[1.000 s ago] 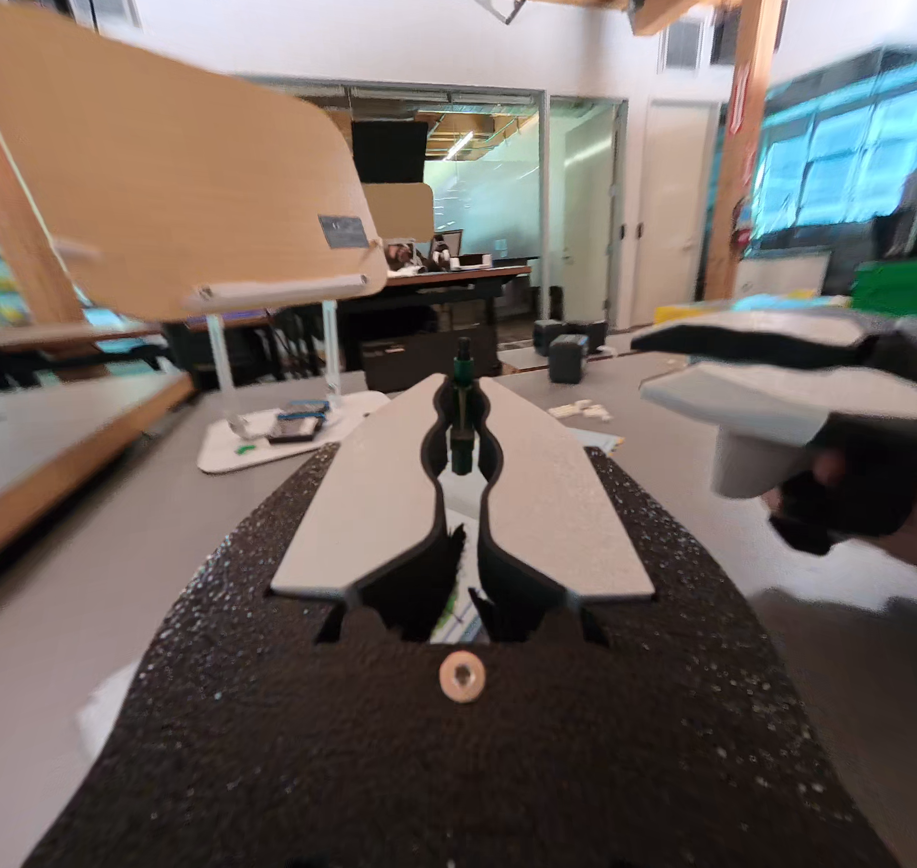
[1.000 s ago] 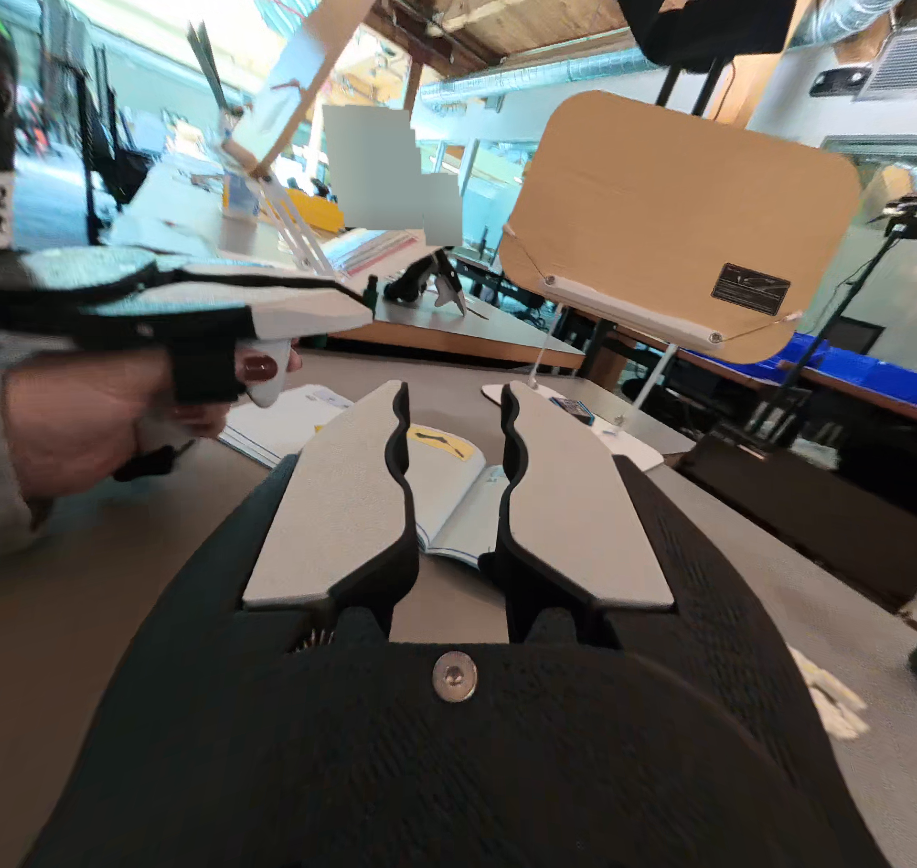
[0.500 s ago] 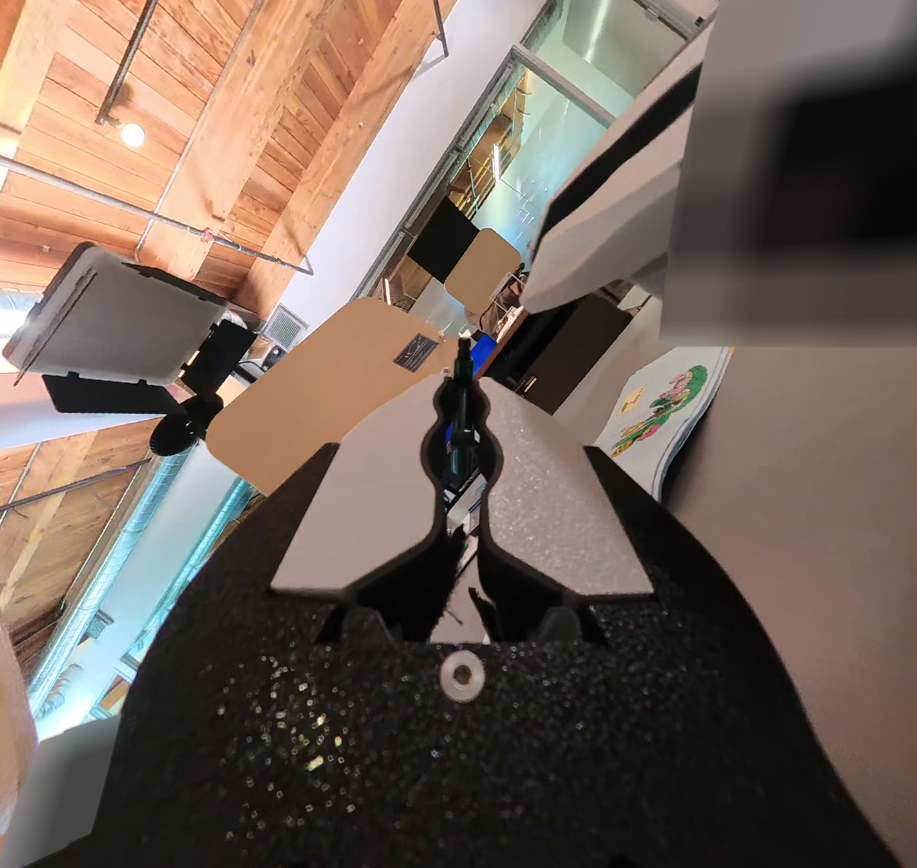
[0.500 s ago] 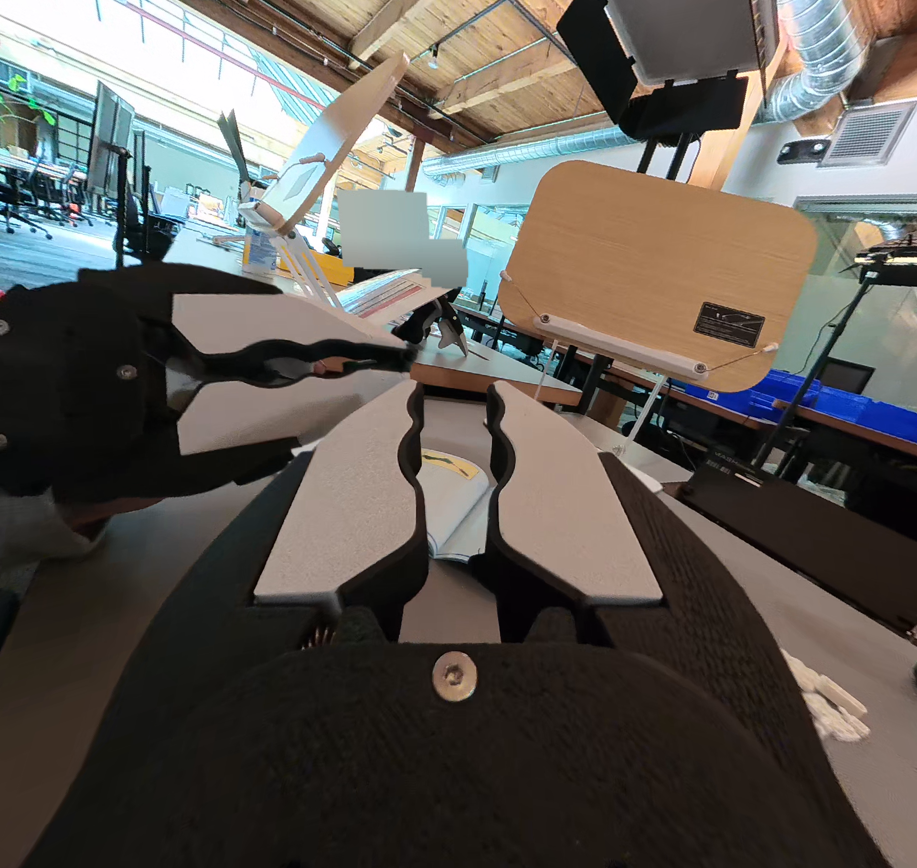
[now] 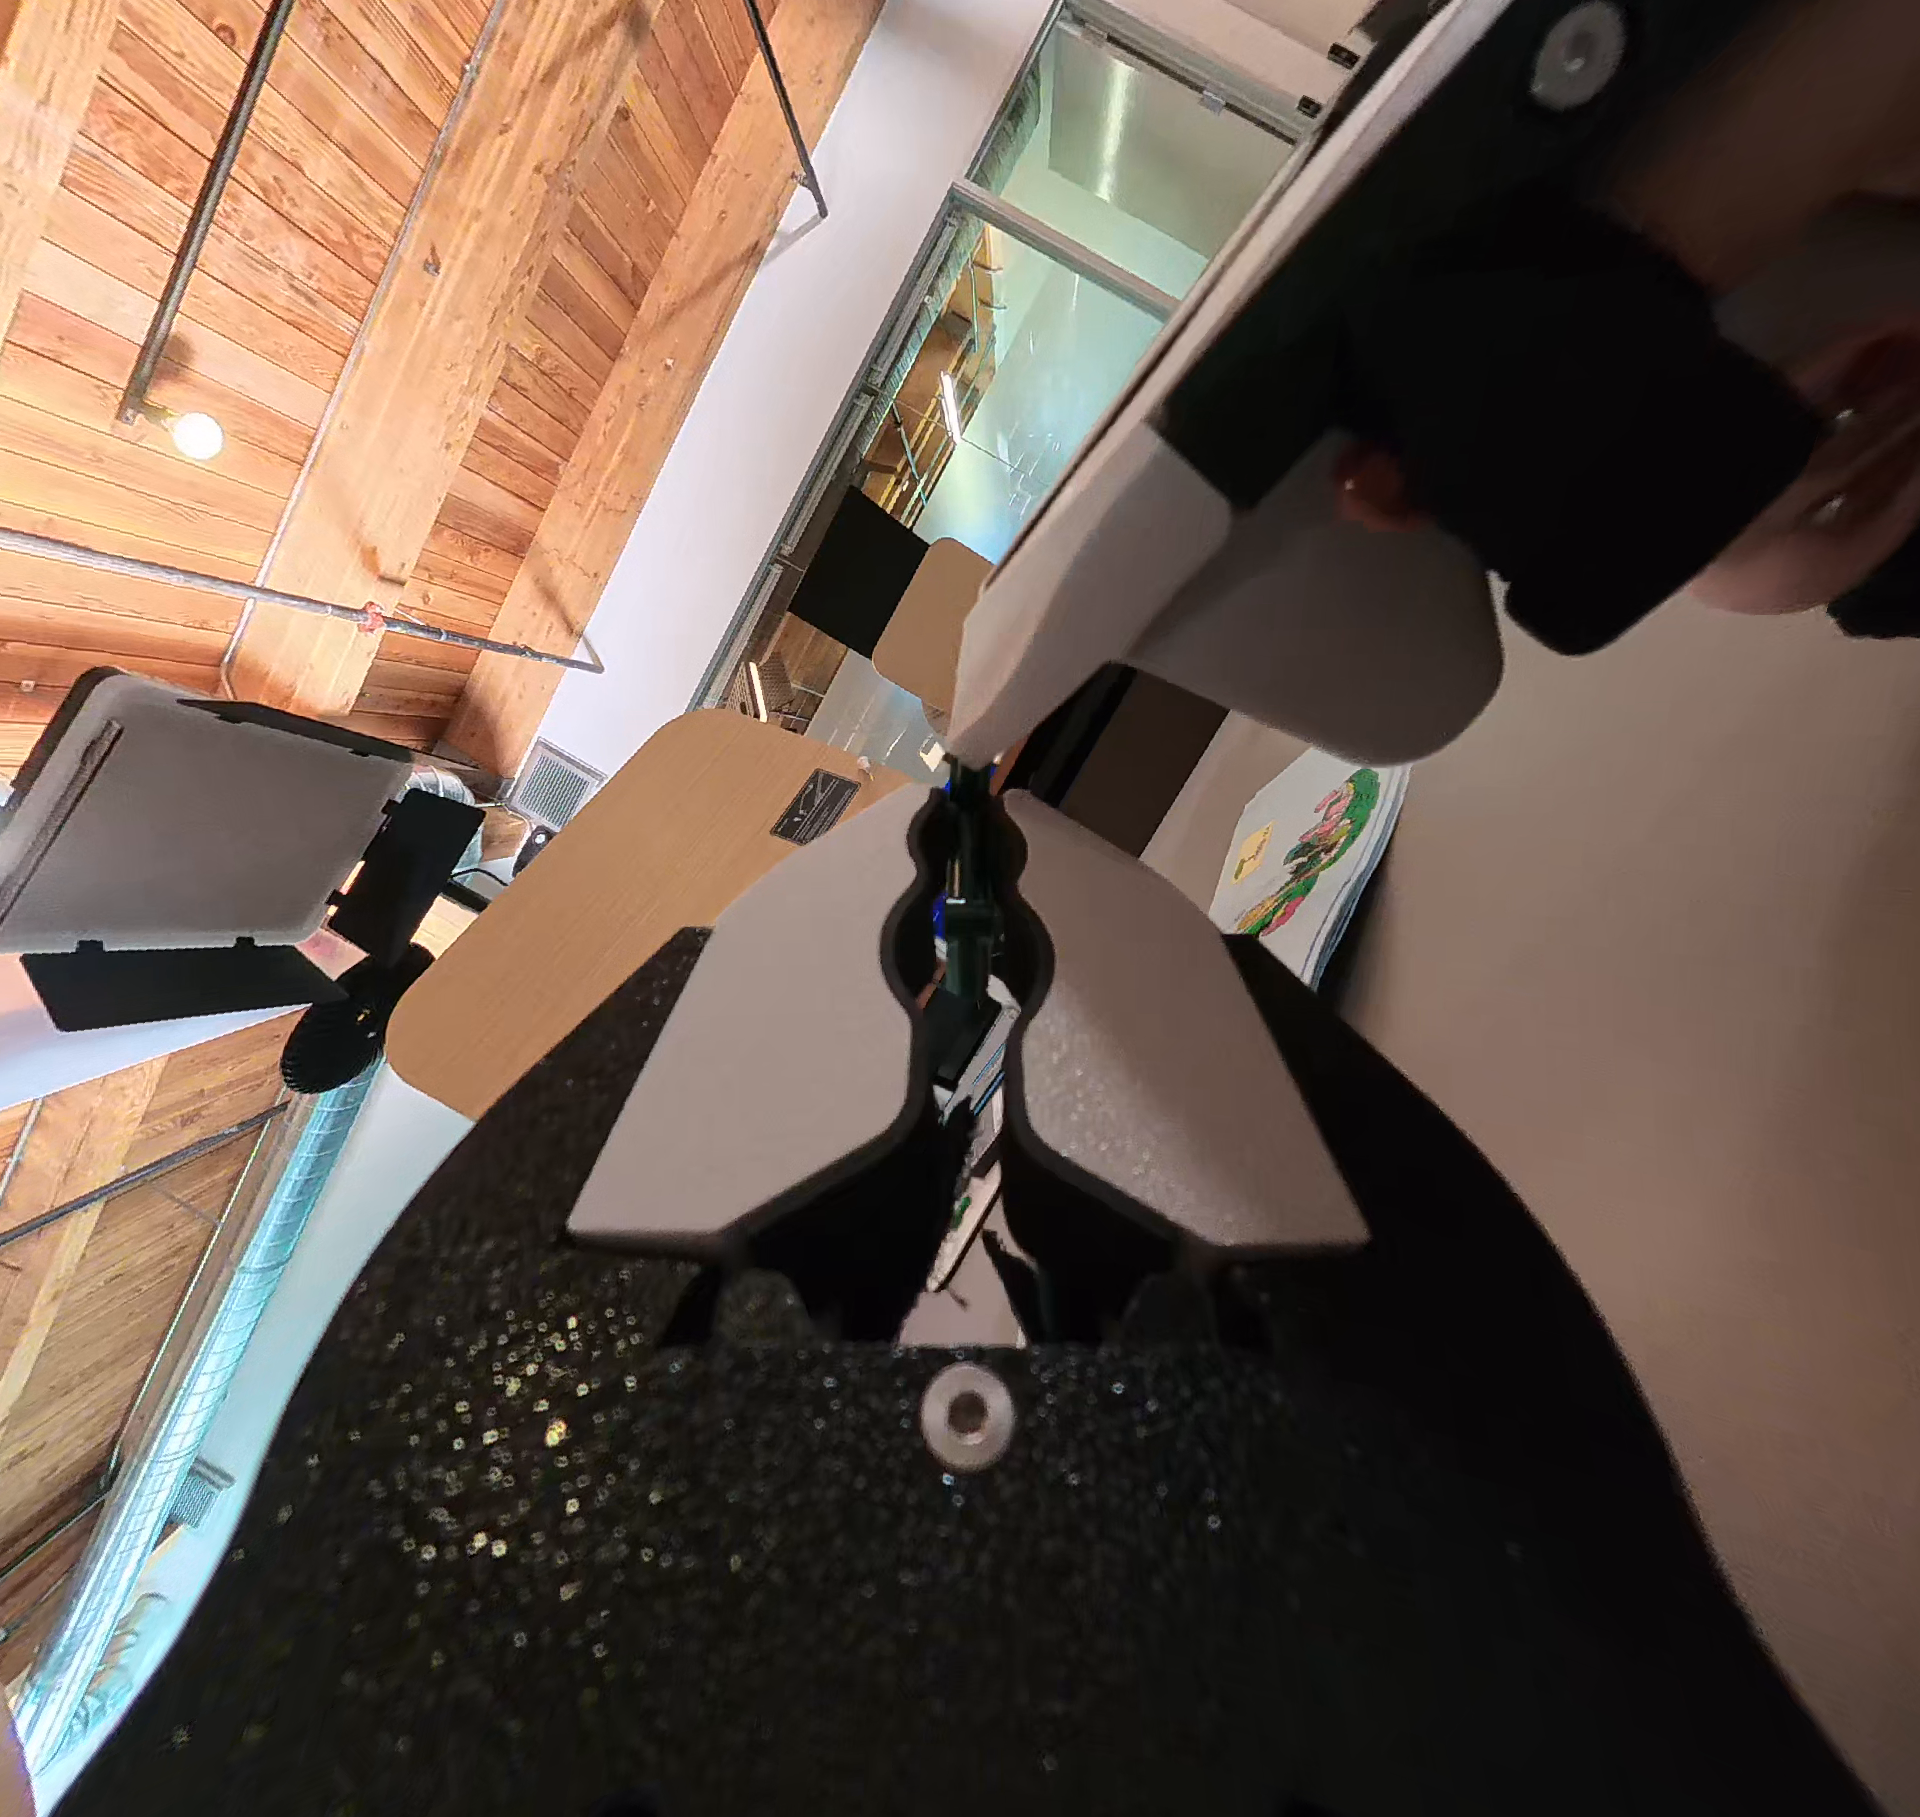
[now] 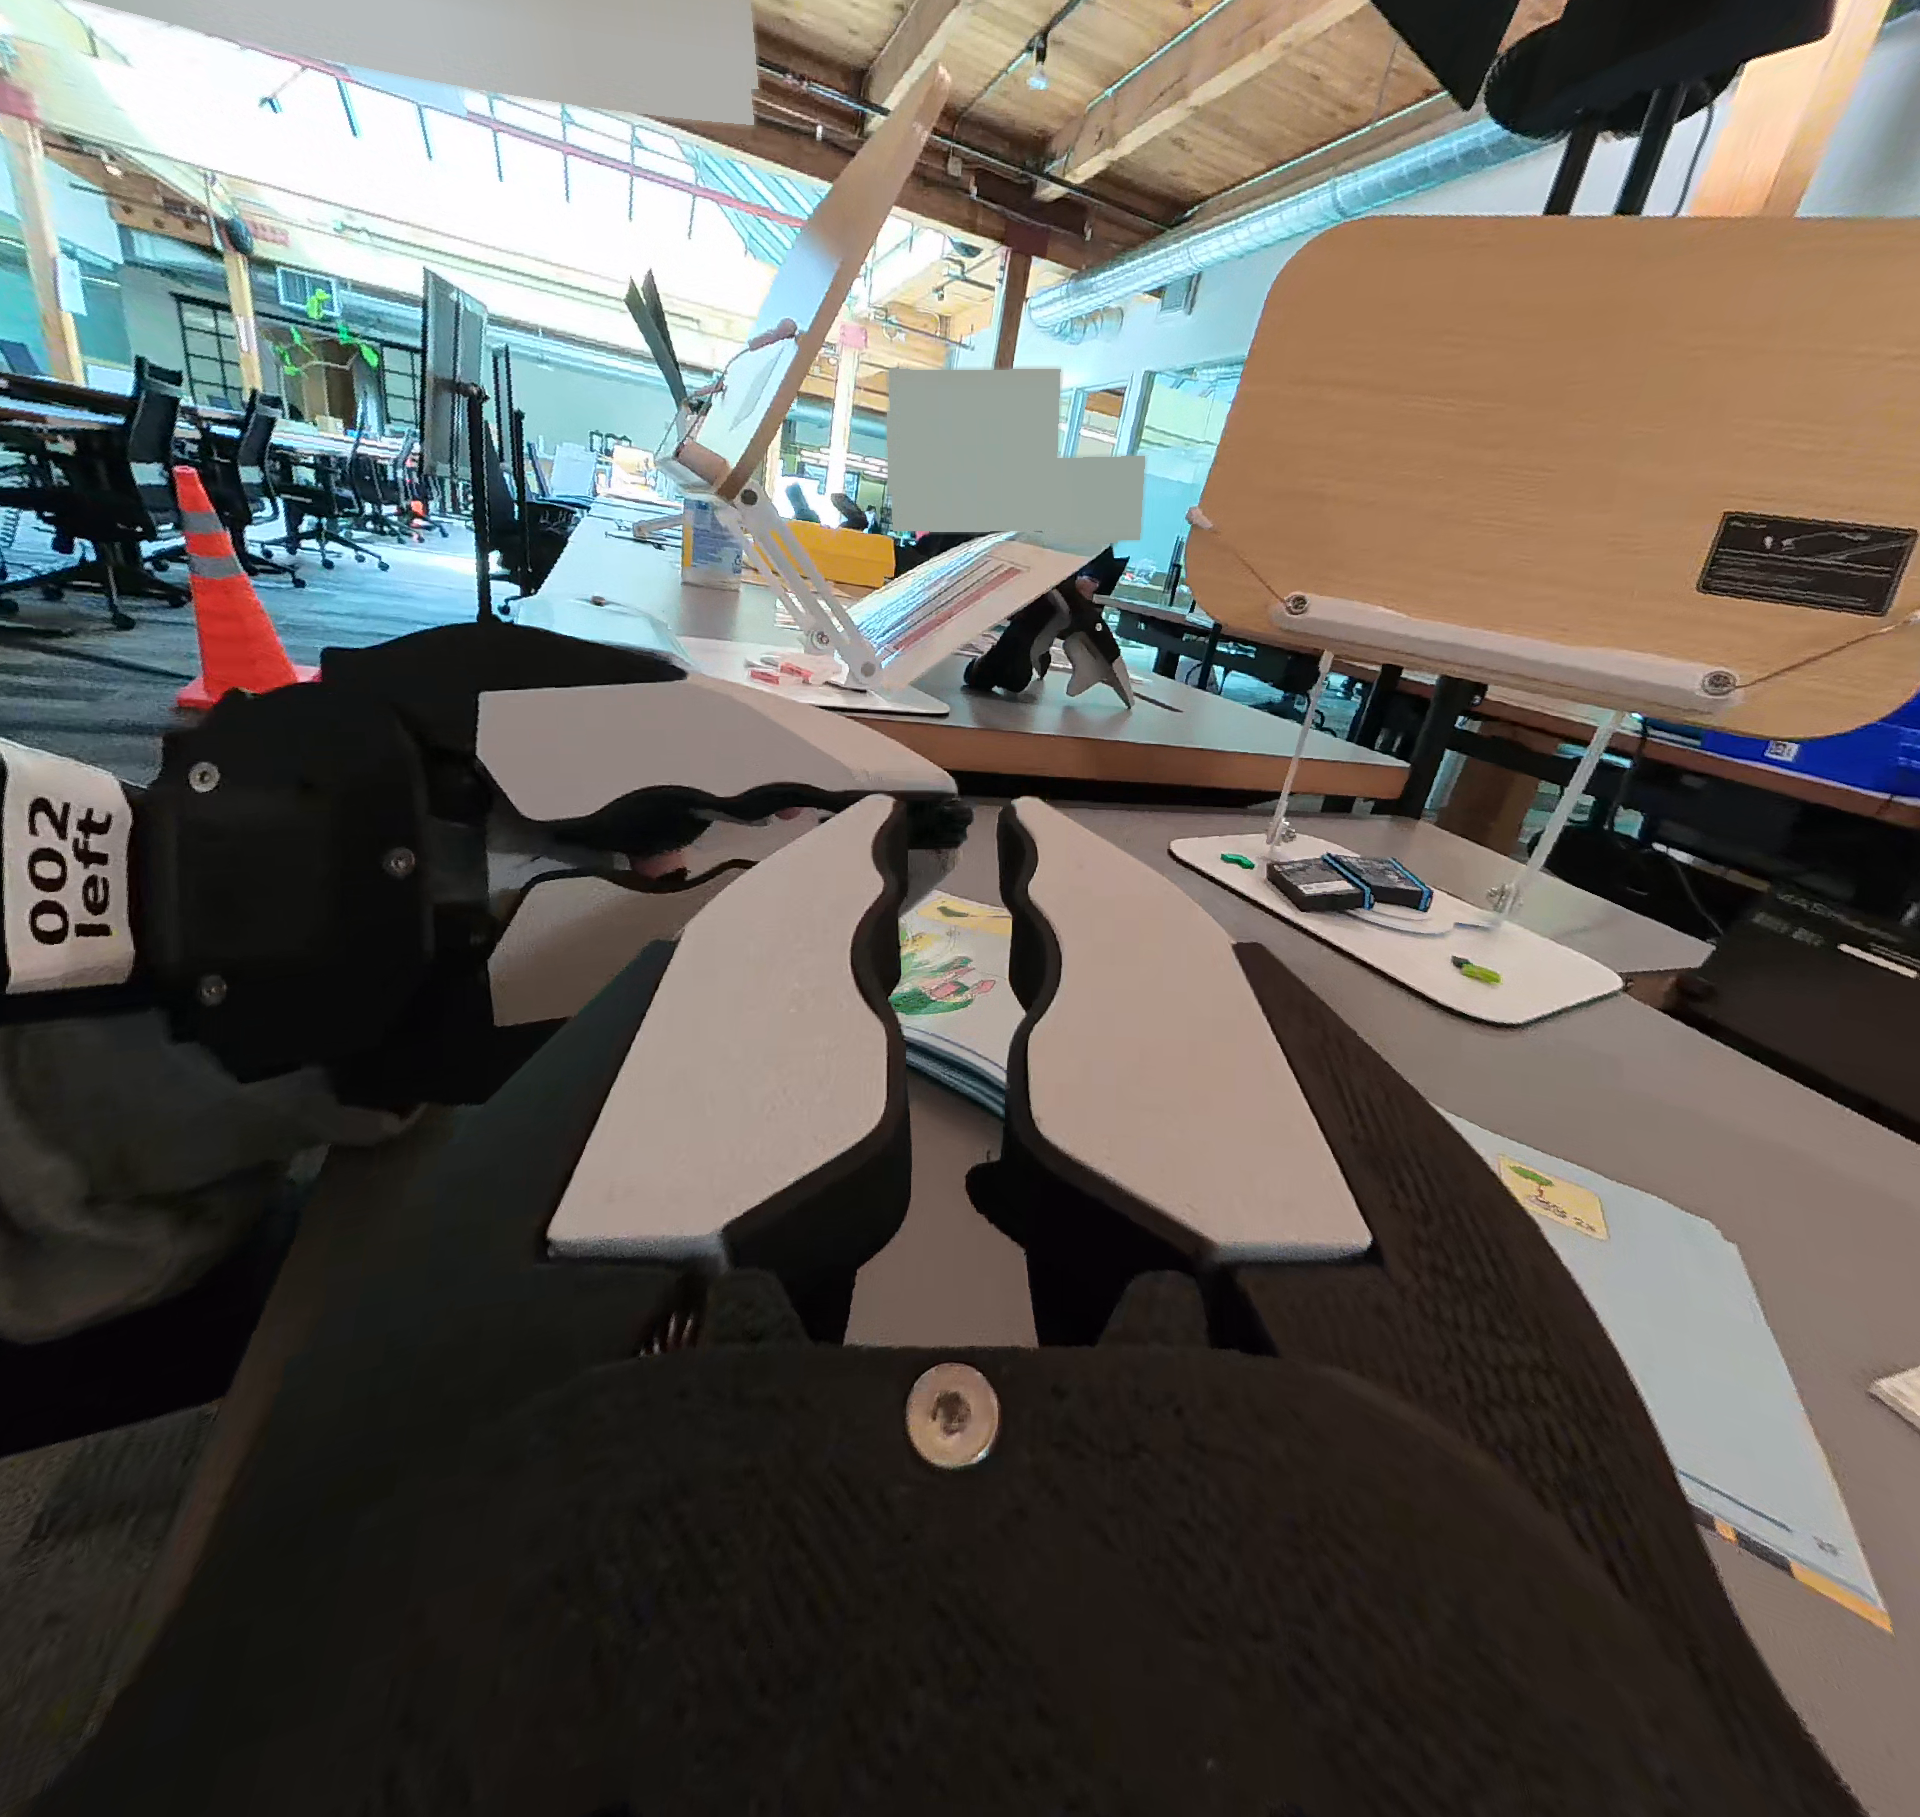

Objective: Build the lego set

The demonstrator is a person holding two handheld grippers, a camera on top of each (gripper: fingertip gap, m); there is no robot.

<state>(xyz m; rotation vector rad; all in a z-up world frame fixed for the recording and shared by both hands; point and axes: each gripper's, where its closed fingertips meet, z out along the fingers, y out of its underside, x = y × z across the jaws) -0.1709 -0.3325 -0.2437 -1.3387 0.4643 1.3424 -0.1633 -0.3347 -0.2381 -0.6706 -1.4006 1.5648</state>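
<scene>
Your left hand-held gripper point(image 5: 964, 811) is rolled sideways, so the wooden ceiling fills its left. Its fingers are closed on a slim dark green lego piece point(image 5: 966, 920), which stands lengthwise in the narrow gap and pokes out just past the fingertips. Directly ahead of those tips, your right hand-held gripper point(image 5: 961, 744) comes in from the upper right, its pale fingertip touching or nearly touching the end of the piece; which of the two cannot be told.

From the right hand-held gripper point(image 6: 948, 817), the fingers stand narrowly apart with nothing visibly between them. The left hand-held gripper reaches in from the left, its tips meeting just ahead of the right one's left finger. Beyond the gap, an open instruction booklet point(image 6: 951, 967) lies on the grey surface point(image 6: 1299, 1040). Farther to the right, a wooden book stand point(image 6: 1558, 458) rises from a white base point(image 6: 1496, 988) carrying two dark blocks point(image 6: 1345, 879) and small green pieces point(image 6: 1475, 970).
</scene>
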